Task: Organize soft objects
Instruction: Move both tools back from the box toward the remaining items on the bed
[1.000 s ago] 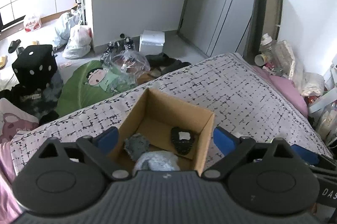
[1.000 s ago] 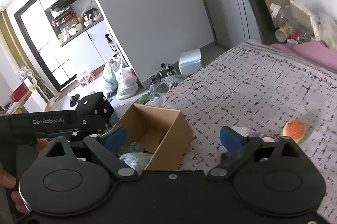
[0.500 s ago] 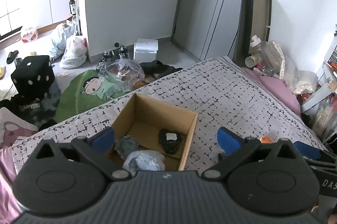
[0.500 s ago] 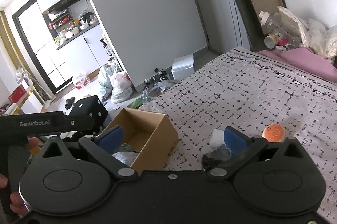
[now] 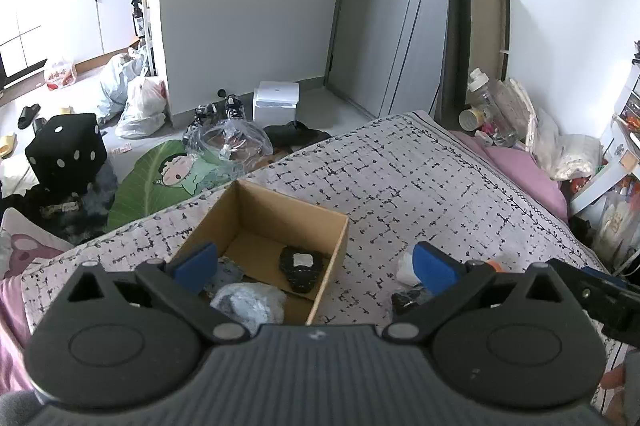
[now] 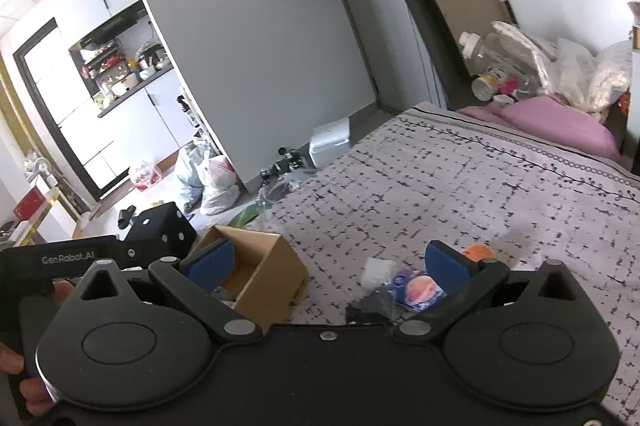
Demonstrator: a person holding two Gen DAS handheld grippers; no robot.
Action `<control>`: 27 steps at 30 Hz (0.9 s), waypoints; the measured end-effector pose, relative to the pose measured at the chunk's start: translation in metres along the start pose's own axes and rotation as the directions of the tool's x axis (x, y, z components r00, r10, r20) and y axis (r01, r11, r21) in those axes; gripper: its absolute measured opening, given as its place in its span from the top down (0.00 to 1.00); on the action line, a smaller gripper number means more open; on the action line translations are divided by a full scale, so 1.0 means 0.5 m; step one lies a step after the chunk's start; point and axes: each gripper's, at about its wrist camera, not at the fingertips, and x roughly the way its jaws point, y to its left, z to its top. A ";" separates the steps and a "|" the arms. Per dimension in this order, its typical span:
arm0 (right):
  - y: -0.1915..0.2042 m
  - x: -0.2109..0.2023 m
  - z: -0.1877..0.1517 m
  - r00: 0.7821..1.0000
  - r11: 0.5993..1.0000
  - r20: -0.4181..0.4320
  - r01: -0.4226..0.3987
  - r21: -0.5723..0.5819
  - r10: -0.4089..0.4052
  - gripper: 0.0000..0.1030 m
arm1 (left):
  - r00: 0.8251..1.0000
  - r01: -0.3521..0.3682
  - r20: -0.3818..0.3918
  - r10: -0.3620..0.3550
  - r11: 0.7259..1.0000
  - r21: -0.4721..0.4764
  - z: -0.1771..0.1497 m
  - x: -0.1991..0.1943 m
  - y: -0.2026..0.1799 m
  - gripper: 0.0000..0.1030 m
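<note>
- Left gripper (image 5: 314, 264): jaws spread wide, nothing between the blue pads (image 5: 197, 260); it hangs above the bed, over the near right corner of the box.
- Right gripper (image 6: 334, 266): jaws likewise spread wide and empty, over a small heap of loose items on the bedspread.
- Cardboard box (image 5: 328, 258): open-topped, standing on the bedspread (image 5: 420, 182). Inside lie a black pouch with a pale label (image 5: 302, 268), a grey-blue fluffy item (image 5: 250, 302) at the near wall, and a grey item, partly hidden behind the left pad.
- Loose items outside the box, at its 3 o'clock in the left wrist view: a white soft piece (image 6: 376, 272), a dark crumpled item (image 6: 374, 304), a blue packet with an orange-pink ball (image 6: 418, 288) and an orange ball (image 6: 478, 252), partly hidden behind the right pad. They sit near each other; contact between them cannot be told.
- Person: a hand (image 6: 24, 382) grips the left gripper's handle at 9 o'clock in the right wrist view.
- Beyond the bed, at 10 o'clock in the left wrist view: a black dice-shaped cushion (image 5: 66, 154) and a green leaf-shaped mat (image 5: 148, 182) on the floor.
</note>
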 end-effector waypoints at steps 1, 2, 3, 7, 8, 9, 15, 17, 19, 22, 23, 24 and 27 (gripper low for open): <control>-0.006 0.000 0.001 1.000 1.000 -0.001 -0.003 0.007 0.003 0.00 | 1.000 -0.002 -0.002 0.002 1.000 0.002 -0.001 0.001 -0.005 0.00; -0.011 -0.001 0.002 1.000 1.000 -0.002 -0.002 0.012 0.002 0.00 | 1.000 -0.006 -0.002 0.006 1.000 0.008 -0.003 0.002 -0.011 0.00; -0.014 0.000 0.002 1.000 1.000 -0.003 -0.001 0.014 0.001 0.00 | 1.000 -0.012 -0.001 0.012 1.000 0.015 -0.005 0.001 -0.017 0.00; -0.037 -0.005 0.005 1.000 1.000 0.001 0.005 0.031 -0.005 0.00 | 1.000 0.001 -0.012 0.000 1.000 0.025 -0.011 0.007 -0.041 0.00; -0.044 -0.007 0.007 1.000 0.999 0.005 0.014 0.040 -0.015 0.00 | 1.000 0.002 -0.015 -0.001 1.000 0.027 -0.013 0.009 -0.045 0.00; -0.049 -0.010 0.008 1.000 0.999 0.010 0.022 0.043 -0.023 0.00 | 1.000 0.000 -0.019 0.000 1.000 0.031 -0.016 0.011 -0.053 0.00; -0.085 -0.020 0.013 0.998 0.997 0.015 0.059 0.057 -0.060 0.00 | 0.999 0.000 -0.053 0.002 0.999 0.050 -0.029 0.034 -0.094 0.00; -0.098 -0.020 0.013 0.998 0.996 0.008 0.064 0.064 -0.065 0.00 | 0.998 0.009 -0.068 -0.005 0.998 0.054 -0.034 0.043 -0.106 0.00; -0.112 -0.019 0.014 0.998 0.995 0.004 0.066 0.075 -0.066 0.00 | 0.997 0.016 -0.075 -0.011 0.998 0.058 -0.038 0.050 -0.115 0.00; -0.135 -0.019 0.013 0.998 0.991 0.001 0.067 0.118 -0.068 0.00 | 0.996 0.029 -0.085 -0.024 0.998 0.059 -0.042 0.061 -0.128 0.00; -0.142 -0.017 0.012 0.998 0.989 -0.004 0.070 0.128 -0.070 0.00 | 0.996 0.036 -0.088 -0.031 0.998 0.057 -0.043 0.065 -0.132 0.00; -0.148 -0.015 0.012 0.997 0.988 -0.009 0.075 0.132 -0.075 0.00 | 0.995 0.044 -0.092 -0.039 0.997 0.055 -0.045 0.070 -0.136 0.00; -0.162 -0.008 0.009 0.996 0.987 -0.026 0.090 0.133 -0.087 0.00 | 0.992 0.069 -0.110 -0.063 0.996 0.054 -0.048 0.085 -0.147 0.00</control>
